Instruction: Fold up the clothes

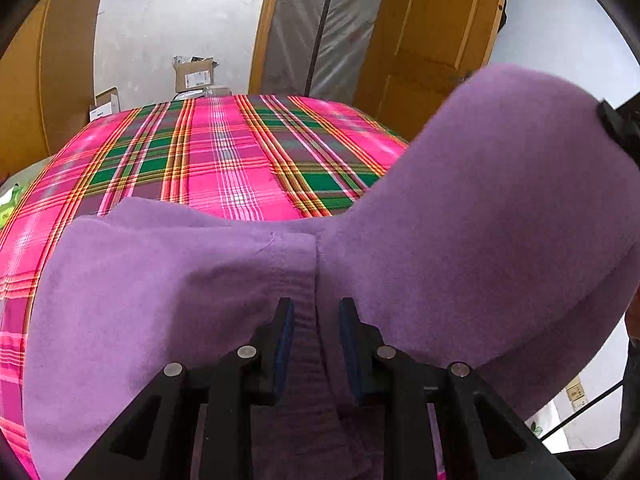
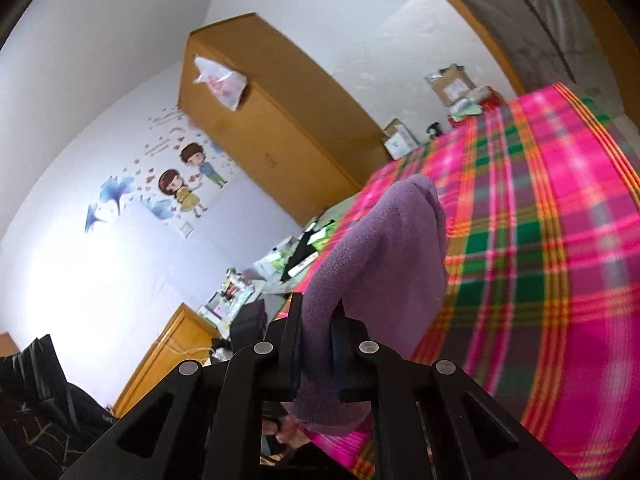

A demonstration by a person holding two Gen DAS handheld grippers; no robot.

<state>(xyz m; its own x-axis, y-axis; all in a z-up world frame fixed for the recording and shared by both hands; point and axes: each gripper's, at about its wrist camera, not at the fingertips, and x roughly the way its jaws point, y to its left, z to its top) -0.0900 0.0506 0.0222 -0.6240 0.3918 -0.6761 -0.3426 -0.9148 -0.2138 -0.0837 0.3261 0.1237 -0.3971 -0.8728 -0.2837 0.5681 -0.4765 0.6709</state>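
A purple fleece garment [image 1: 160, 280] lies on a bed with a pink and green plaid cover [image 1: 224, 152]. My left gripper [image 1: 316, 312] is low over it, shut on a ribbed edge that fills the gap between its blue pads. To the right the cloth rises in a tall fold up to a black part of my right gripper [image 1: 616, 128]. In the right wrist view my right gripper [image 2: 318, 312] is shut on a bunched fold of the purple garment [image 2: 384, 248], which stands up above its fingers, over the plaid cover [image 2: 540, 240].
Cardboard boxes [image 1: 194, 74] stand beyond the bed's far end, beside a wooden door [image 1: 432, 32]. A tall wooden wardrobe [image 2: 272, 120] stands against the wall. Papers and small clutter [image 2: 280, 264] lie beside the bed, near a low wooden cabinet [image 2: 168, 352].
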